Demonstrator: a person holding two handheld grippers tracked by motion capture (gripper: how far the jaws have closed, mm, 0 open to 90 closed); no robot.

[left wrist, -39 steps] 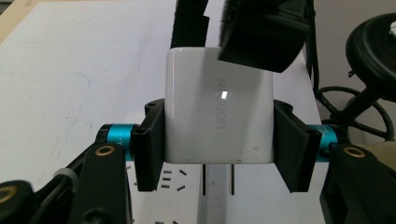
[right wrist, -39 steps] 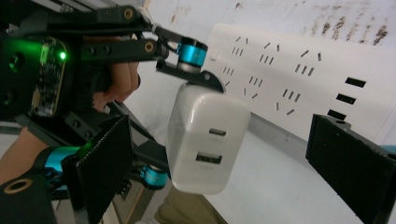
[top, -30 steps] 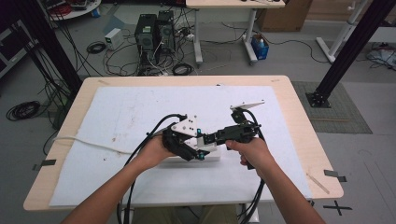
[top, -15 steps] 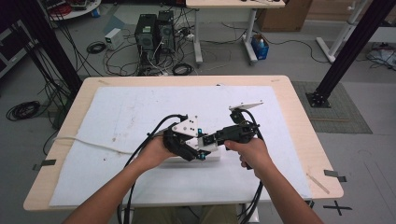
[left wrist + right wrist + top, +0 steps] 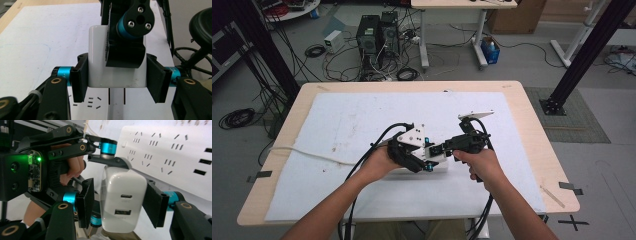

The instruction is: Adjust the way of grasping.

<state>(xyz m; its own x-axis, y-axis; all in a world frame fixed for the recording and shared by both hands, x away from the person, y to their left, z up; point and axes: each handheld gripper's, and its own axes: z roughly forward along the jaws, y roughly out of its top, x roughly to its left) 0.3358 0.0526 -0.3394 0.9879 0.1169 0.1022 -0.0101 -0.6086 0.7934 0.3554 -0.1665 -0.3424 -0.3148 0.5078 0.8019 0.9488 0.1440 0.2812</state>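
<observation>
Light wood table (image 5: 532,107), seen from above, w/ white sheet (image 5: 347,120) covering most of top. White power strip (image 5: 175,157) lies on sheet near middle; white cord (image 5: 307,153) trails off left edge.

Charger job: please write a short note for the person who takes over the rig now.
Left gripper: shut on the white charger, with pads on two opposite sides.
Right gripper: its jaws have just been closing around the same charger. A gap shows at one pad, so there is no firm grip yet.
Things: the charger sits over the power strip, and its prongs are bare.
Done: the charger is lined up over the strip.
Left: probably press the prongs fully in, then let go.
</observation>
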